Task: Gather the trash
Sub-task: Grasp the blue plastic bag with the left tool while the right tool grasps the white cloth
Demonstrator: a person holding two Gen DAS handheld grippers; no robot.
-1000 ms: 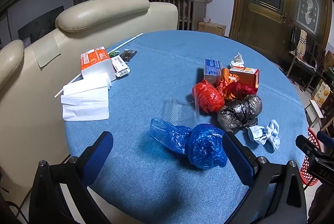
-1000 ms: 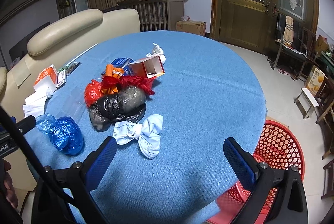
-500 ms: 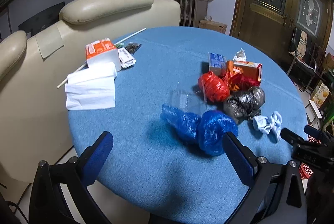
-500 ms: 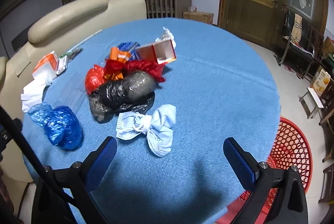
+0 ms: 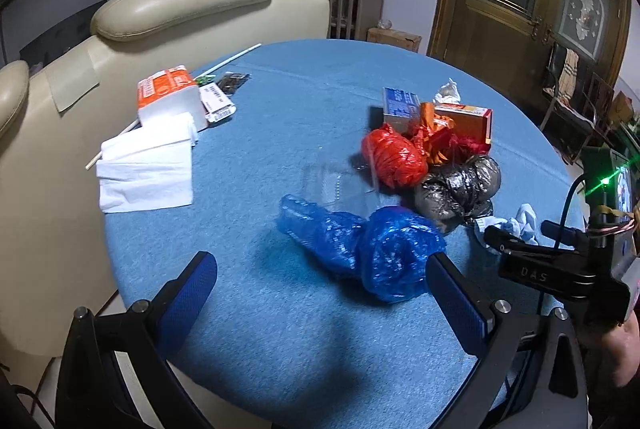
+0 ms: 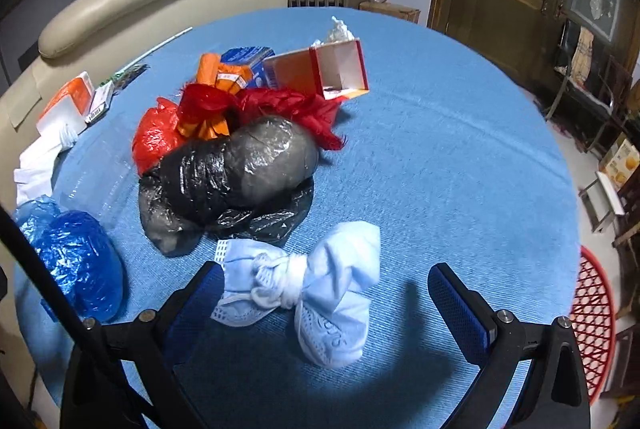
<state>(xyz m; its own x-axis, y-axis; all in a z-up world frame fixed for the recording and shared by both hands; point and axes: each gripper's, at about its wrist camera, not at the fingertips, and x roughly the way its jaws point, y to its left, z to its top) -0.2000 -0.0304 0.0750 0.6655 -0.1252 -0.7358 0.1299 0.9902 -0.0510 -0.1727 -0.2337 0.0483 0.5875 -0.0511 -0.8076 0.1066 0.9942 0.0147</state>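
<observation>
Between the wide-open, empty fingers of the right gripper (image 6: pixel 320 303) lies the knotted pale-blue mask bundle (image 6: pixel 308 289), lined up for a pinch; the left gripper (image 5: pixel 320 293), equally spread and empty, hovers near the blue bag (image 5: pixel 372 249), while the red basket (image 6: pixel 592 317) waits beside the table (image 6: pixel 460 169).

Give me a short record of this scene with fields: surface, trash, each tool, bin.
surface: round blue table
trash: blue bag, red bag, black bag, knotted masks, open carton
left tool: open, empty, facing the blue bag
right tool: open, empty, the masks lie between its fingers
bin: red basket on the floor, right of the table
</observation>
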